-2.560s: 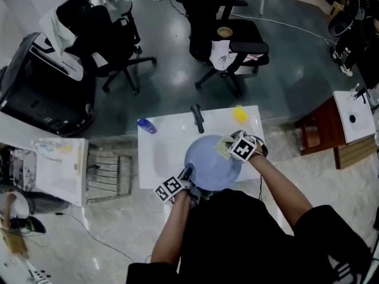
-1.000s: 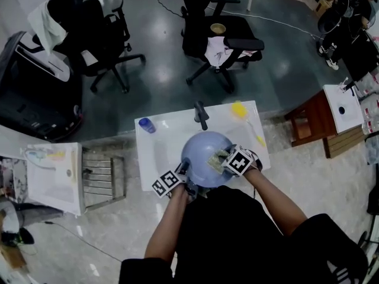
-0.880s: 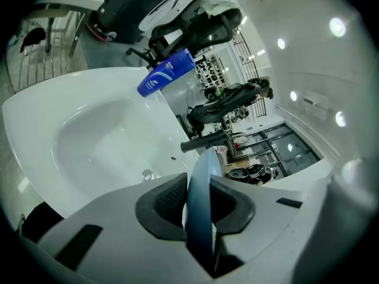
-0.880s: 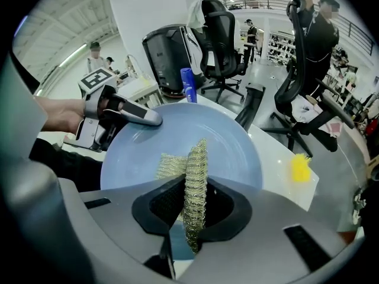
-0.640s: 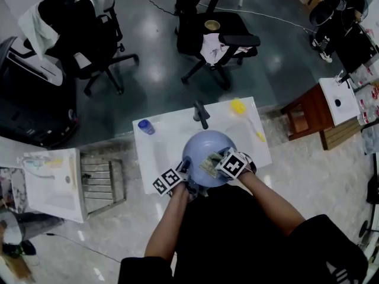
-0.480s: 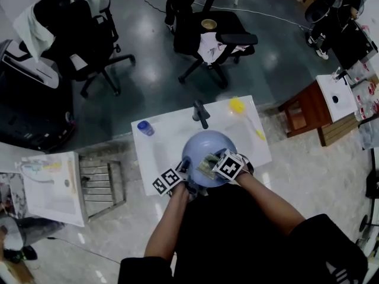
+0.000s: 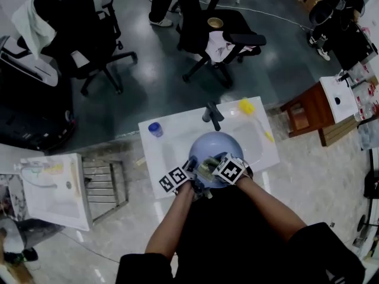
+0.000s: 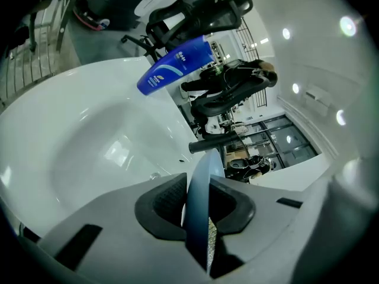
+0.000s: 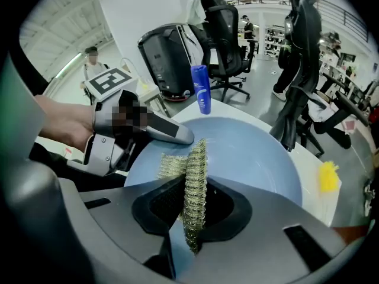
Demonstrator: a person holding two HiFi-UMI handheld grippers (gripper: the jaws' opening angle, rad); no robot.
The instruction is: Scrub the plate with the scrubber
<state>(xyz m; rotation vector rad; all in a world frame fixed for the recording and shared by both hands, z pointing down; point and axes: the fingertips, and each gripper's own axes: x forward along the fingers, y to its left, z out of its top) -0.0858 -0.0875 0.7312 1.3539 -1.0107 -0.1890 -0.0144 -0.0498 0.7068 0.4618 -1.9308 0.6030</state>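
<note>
Far to the left of the plate (image 7: 220, 152) stands a metal rack (image 7: 110, 183) on the floor. Nearer, up and to the left of the plate, one blue bottle (image 7: 155, 129) stands on the rim of the white sink (image 7: 172, 149). The left gripper (image 7: 190, 171) comes next: its jaws are clamped on the near left edge of the plate and hold it tilted over the basin, with the rim seen edge-on between the pads in the left gripper view. The plate is round and light blue, and it covers most of the basin.

On the left part of the plate's face lies the scrubber (image 9: 195, 176), a greenish metallic mesh. The right gripper (image 9: 192, 215) has its jaws closed on it and presses it against the plate, just beside the tip of the left gripper. Behind the plate one dark faucet (image 7: 213, 115) rises from the sink's far rim. Up and to the right of the plate one yellow brush (image 7: 246, 106) lies on the rim. Far to the right stands one wooden stool (image 7: 307, 116). Beyond the plate, across the floor, there are two black office chairs (image 7: 220, 35).
</note>
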